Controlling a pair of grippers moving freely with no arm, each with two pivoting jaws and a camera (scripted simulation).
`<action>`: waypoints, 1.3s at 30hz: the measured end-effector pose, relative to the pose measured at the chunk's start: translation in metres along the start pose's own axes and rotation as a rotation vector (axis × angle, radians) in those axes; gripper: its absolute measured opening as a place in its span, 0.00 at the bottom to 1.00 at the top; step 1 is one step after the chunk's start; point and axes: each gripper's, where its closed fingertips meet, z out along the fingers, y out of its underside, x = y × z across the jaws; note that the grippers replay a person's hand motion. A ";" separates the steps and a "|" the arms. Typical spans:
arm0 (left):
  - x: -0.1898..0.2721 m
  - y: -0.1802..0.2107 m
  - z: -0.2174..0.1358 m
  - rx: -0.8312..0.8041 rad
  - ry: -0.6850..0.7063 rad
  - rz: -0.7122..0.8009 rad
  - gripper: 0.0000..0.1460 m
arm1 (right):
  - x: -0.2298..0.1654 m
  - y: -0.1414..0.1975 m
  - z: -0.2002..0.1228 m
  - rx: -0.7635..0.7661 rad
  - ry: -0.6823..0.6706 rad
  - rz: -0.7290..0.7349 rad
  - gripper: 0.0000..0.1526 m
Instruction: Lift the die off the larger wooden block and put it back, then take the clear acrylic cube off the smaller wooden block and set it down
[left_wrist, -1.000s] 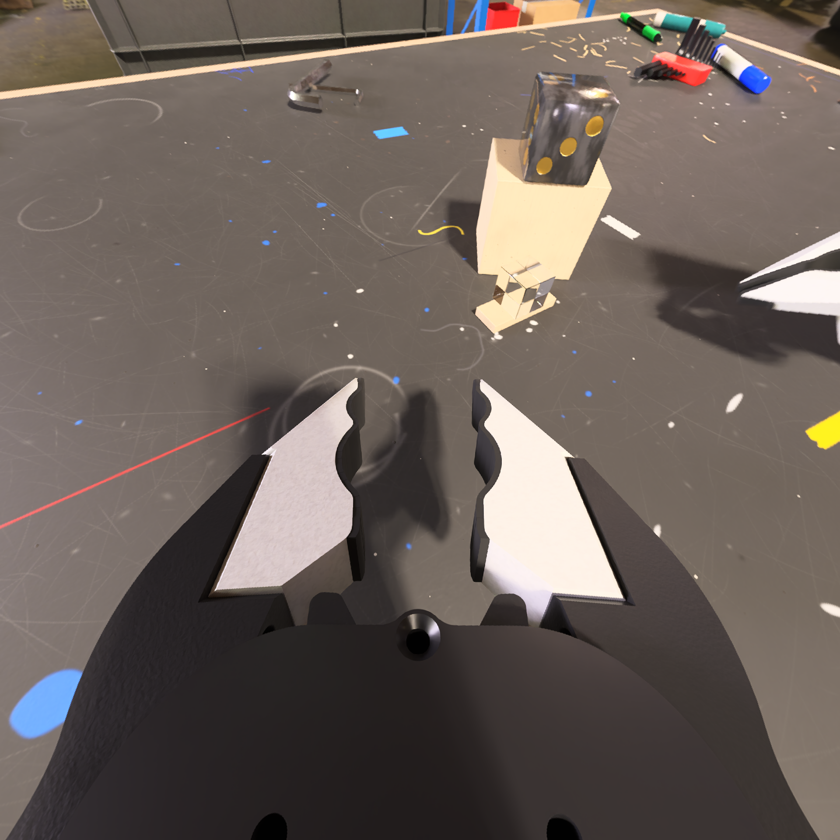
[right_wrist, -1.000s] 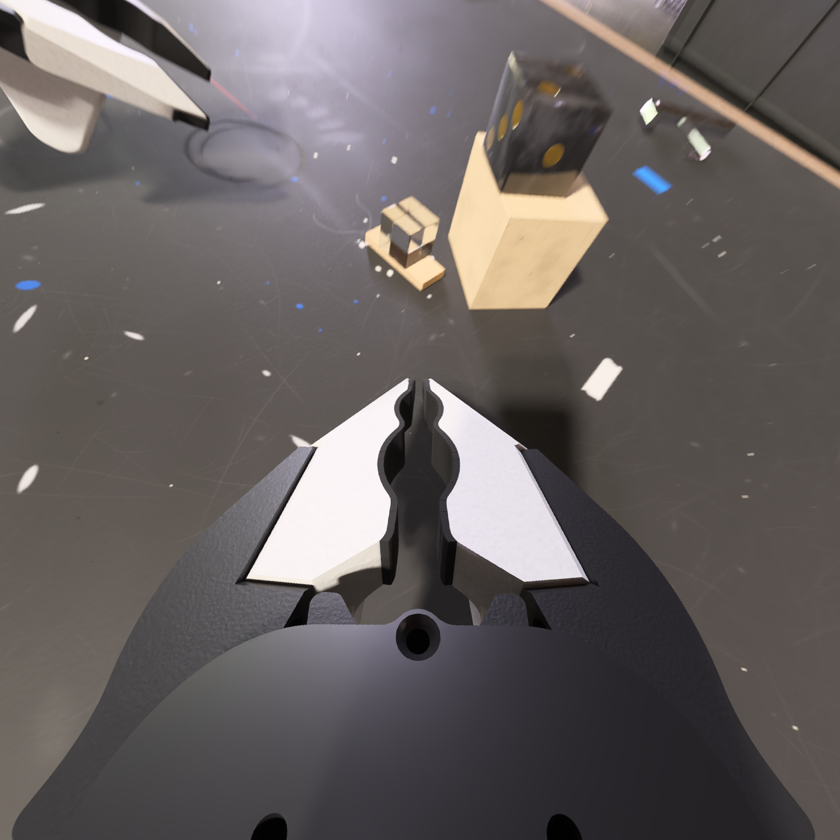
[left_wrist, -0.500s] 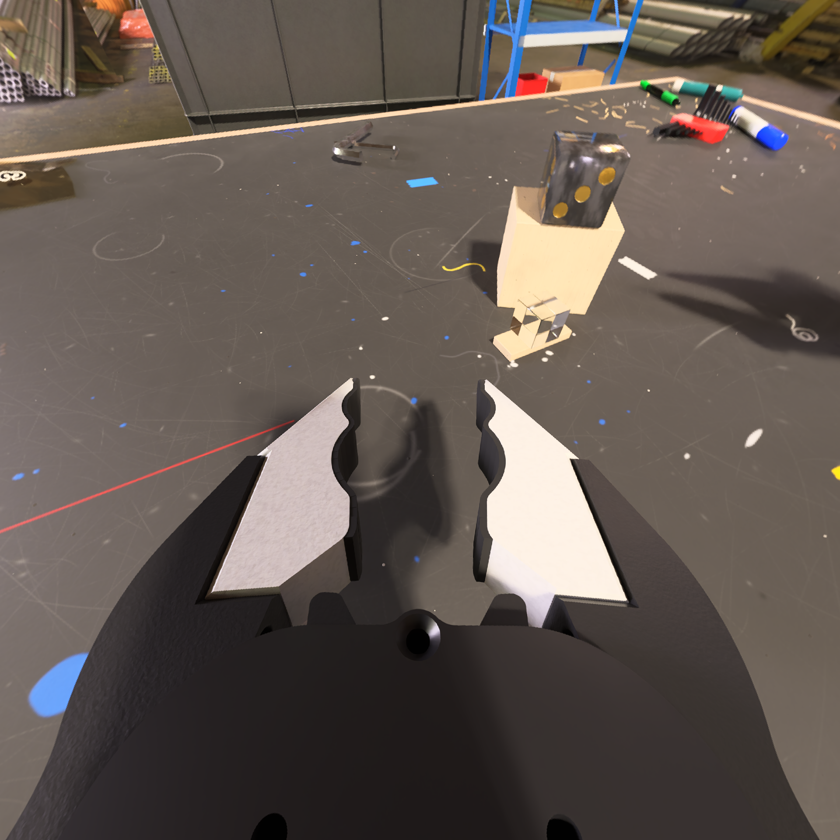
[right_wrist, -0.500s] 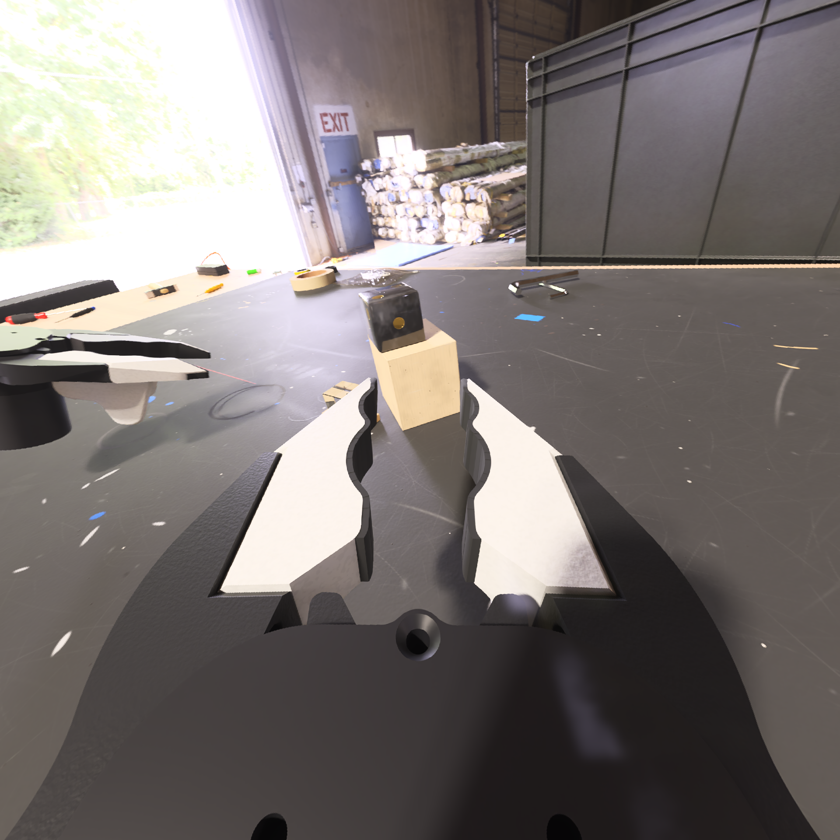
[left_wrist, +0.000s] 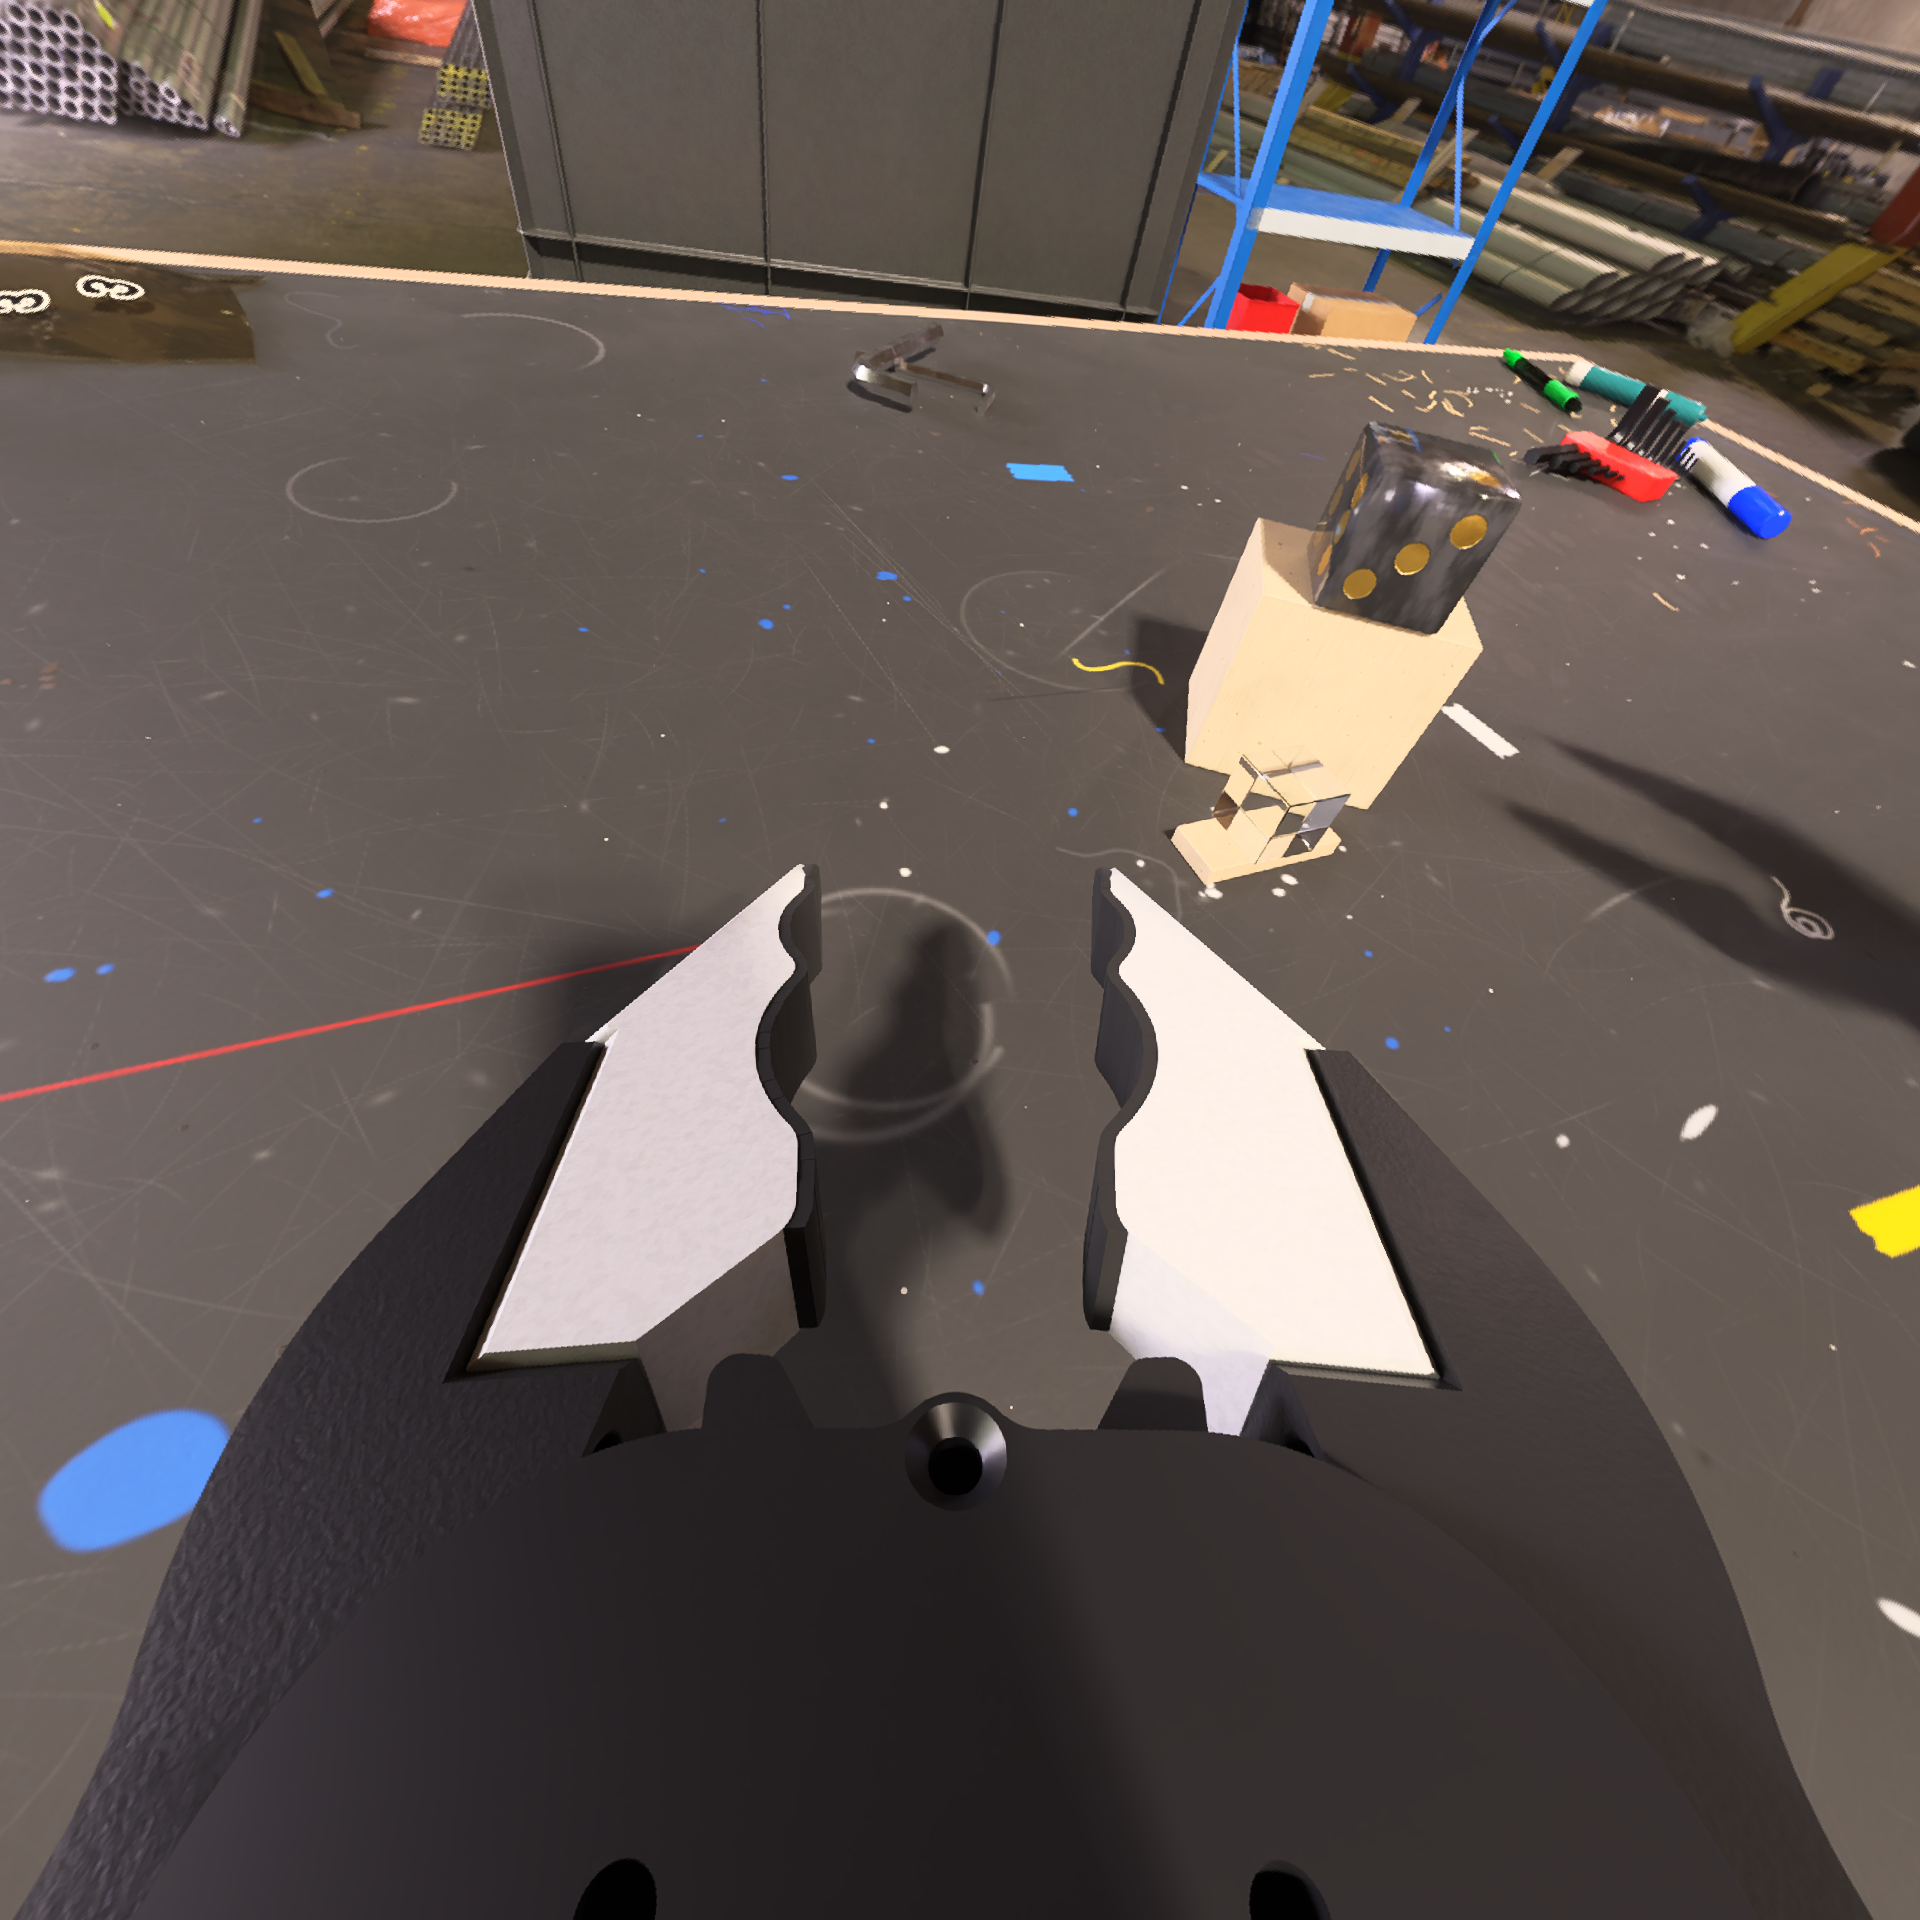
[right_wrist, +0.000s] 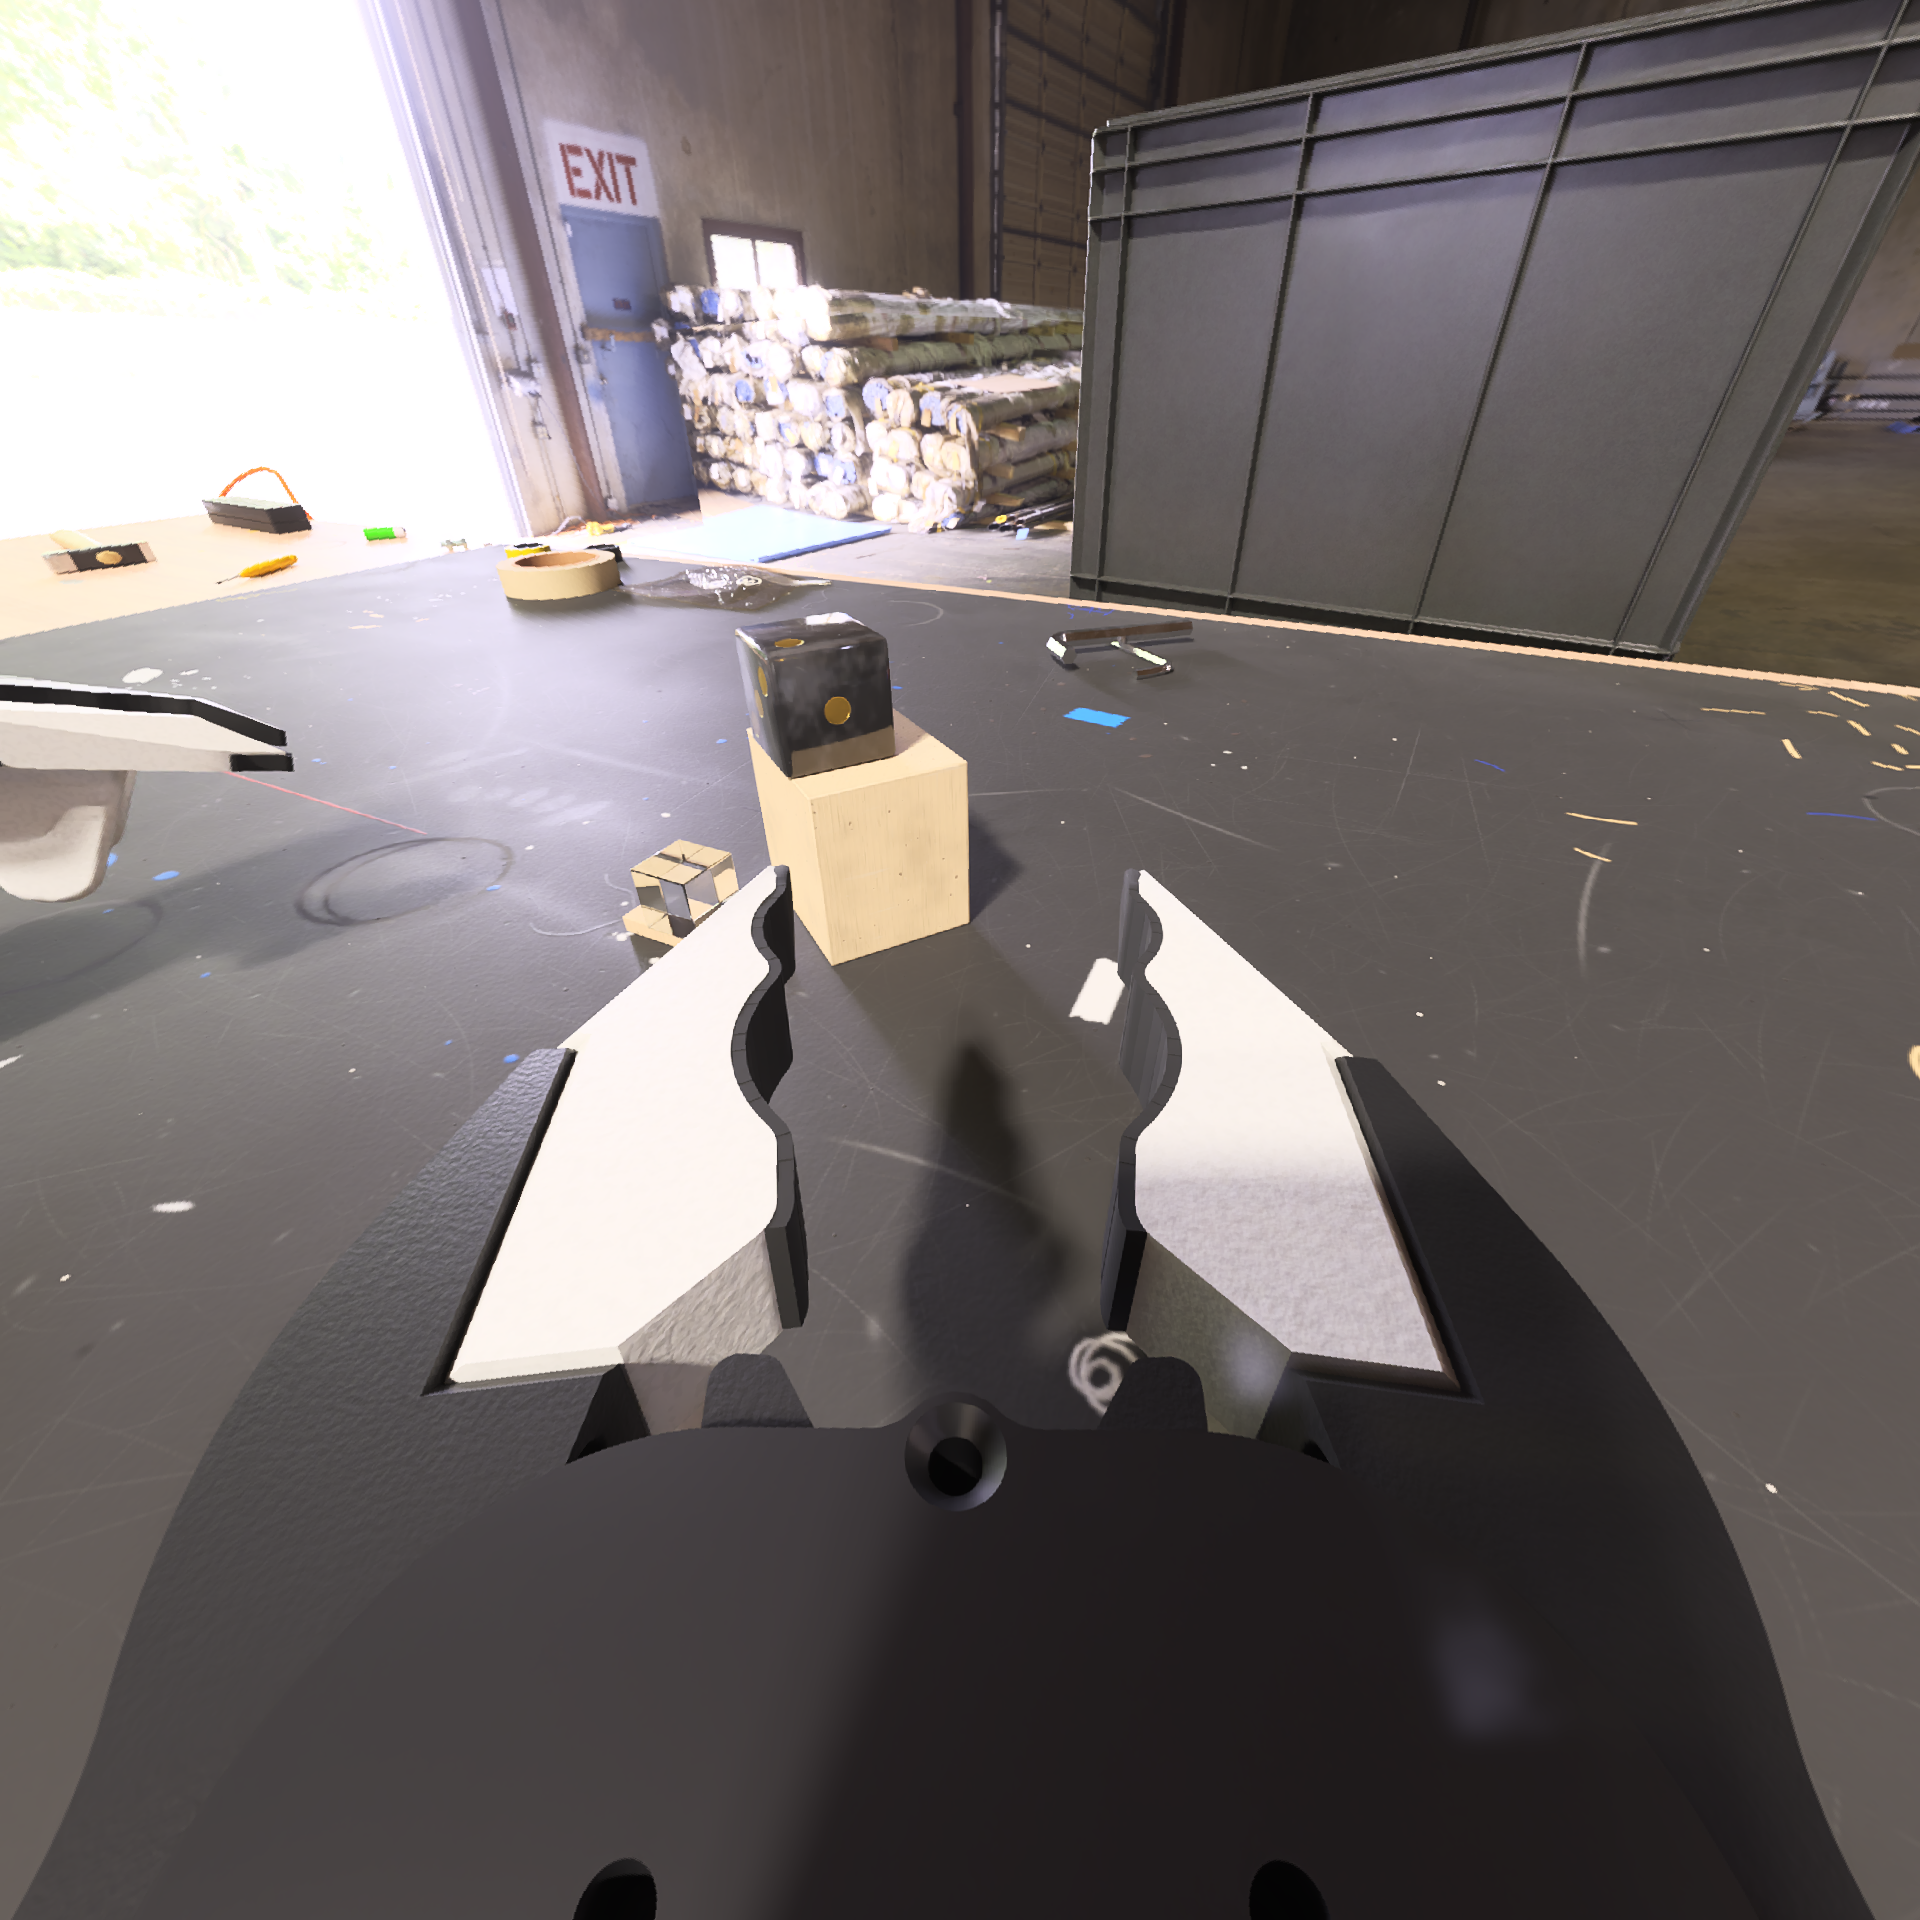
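Ahead of the right gripper (right_wrist: 956, 883), whose fingers stand spread and hold nothing, the dark die (right_wrist: 816, 691) sits atop the larger wooden block (right_wrist: 868, 836). Just left of that gripper's left fingertip, the clear acrylic cube (right_wrist: 681, 881) rests on the smaller wooden block (right_wrist: 646, 928). Both stacks lie forward-right of the left gripper (left_wrist: 951, 883), likewise spread and empty above the table (left_wrist: 520, 727).

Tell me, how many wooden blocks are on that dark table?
2. The larger wooden block stands mid-table under the die; the smaller wooden block lies flat beside it, under the clear acrylic cube.
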 end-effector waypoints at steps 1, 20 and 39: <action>0.000 0.000 0.000 -0.002 -0.001 0.006 0.36 | 0.000 0.000 0.000 0.000 0.000 0.001 0.41; 0.008 0.006 0.005 -0.044 -0.001 0.083 0.36 | -0.038 0.013 0.079 -0.287 -0.181 -0.393 0.50; 0.014 0.009 0.005 -0.062 0.051 0.080 0.35 | -0.024 -0.012 0.147 -0.505 -0.423 -0.524 0.33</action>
